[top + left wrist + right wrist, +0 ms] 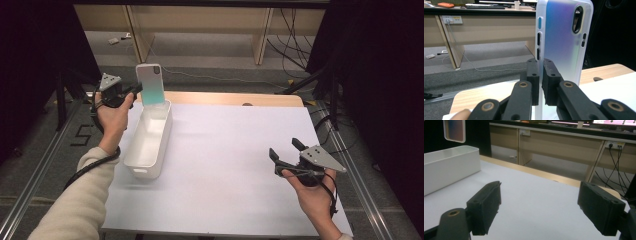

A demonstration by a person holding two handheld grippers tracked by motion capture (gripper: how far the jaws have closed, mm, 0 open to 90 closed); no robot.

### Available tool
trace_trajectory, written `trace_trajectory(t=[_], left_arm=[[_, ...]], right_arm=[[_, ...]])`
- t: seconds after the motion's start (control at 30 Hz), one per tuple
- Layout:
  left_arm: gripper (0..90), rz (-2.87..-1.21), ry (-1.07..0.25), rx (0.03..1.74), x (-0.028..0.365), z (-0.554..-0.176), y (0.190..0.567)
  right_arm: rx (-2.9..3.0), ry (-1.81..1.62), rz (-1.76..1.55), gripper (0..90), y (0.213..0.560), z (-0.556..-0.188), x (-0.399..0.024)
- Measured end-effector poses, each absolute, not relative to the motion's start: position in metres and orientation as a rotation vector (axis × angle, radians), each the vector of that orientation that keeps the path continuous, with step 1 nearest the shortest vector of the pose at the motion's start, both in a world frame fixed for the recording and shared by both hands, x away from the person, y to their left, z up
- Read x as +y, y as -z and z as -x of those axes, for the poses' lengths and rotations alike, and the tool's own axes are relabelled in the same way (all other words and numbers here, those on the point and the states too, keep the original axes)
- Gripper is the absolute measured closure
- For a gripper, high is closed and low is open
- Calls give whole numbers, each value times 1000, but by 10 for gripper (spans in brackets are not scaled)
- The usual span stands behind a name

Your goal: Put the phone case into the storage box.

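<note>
Dark curtains flank the room; pale wood desks [200, 25] w/ loose cables stand at the back, grey carpet below. Matte white sheet covers most of the table [225, 165], a strip of light wood showing along its far edge.

Left gripper [131, 91] is clamped on the side edge of a phone case [150, 84]: rectangular w/ rounded corners, frosted translucent rim, glossy back fading blue to teal-violet, oval camera cutout near the top, slim button slots down the side. In the left gripper view the black, slightly rough pads [550, 75] pinch that rim [539, 50] from both sides, jaws narrow. Case is held upright, in the air, over the far end of a white bin [149, 140]: long, rectangular, smooth plastic, rounded corners, a slot handle in its near end wall. It sits at the table's left.

Right gripper [285, 148] hovers low over the sheet's right side, well apart from bin & case. Jaws stand wide, nothing between; blocky black pads [485, 205], matte.
</note>
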State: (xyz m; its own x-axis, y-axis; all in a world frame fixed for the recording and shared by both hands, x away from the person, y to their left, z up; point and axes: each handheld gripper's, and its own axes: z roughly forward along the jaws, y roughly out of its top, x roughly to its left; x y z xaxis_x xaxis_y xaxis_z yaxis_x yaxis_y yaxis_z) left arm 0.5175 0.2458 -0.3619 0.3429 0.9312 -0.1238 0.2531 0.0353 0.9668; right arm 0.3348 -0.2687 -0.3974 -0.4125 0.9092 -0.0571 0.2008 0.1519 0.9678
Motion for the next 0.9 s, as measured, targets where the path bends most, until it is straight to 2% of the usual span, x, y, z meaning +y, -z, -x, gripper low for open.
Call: trace_trajectory(t=[0.9], left_arm=[[847,-1519,-717,1187,245,-537,382]], right_arm=[[1746,-1312,-1075,200,398,-335,-269]])
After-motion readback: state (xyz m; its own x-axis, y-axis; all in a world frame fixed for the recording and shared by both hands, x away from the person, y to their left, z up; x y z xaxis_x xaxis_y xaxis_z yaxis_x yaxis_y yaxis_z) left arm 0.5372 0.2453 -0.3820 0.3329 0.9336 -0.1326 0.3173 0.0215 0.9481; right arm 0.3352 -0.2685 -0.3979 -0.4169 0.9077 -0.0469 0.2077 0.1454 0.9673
